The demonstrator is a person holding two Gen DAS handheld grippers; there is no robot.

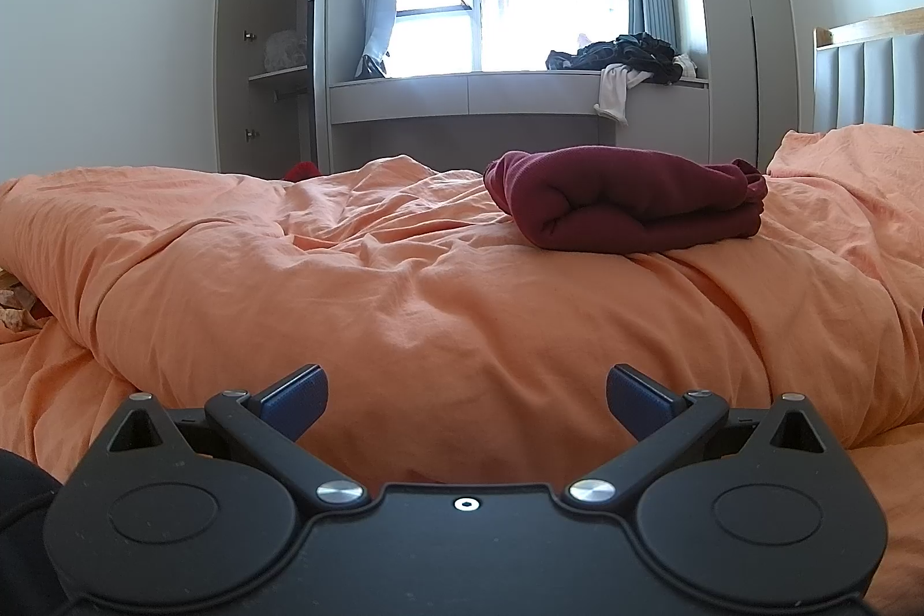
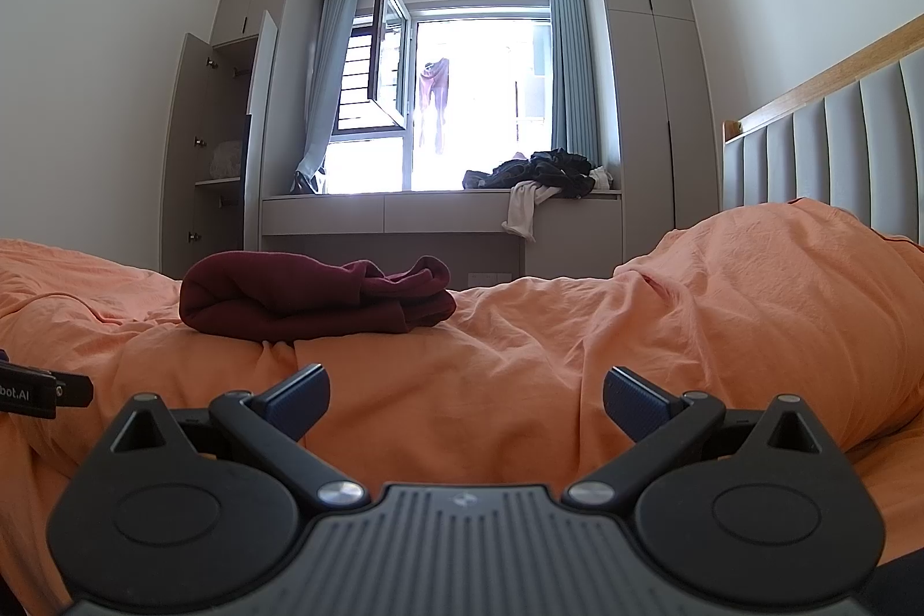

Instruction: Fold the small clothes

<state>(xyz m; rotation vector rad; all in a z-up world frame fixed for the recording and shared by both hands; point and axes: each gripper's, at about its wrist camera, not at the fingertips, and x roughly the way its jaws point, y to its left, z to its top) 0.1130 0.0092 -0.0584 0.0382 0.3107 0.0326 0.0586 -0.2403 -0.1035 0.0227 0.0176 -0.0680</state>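
A dark red garment (image 1: pixel 626 203) is seen already folded into a thick bundle on the orange duvet (image 1: pixel 404 281), toward the far edge of the bed, so this piece is judged as done. A heap of dark and white clothes (image 2: pixel 537 174) is left on the window bench (image 2: pixel 404 206), possibly still to be folded. The left gripper (image 1: pixel 466 399) is held low over the near edge of the bed, its jaws spread wide and holding nothing. The right gripper (image 2: pixel 465 399) is held the same way, also wide apart and empty, well apart from the garment.
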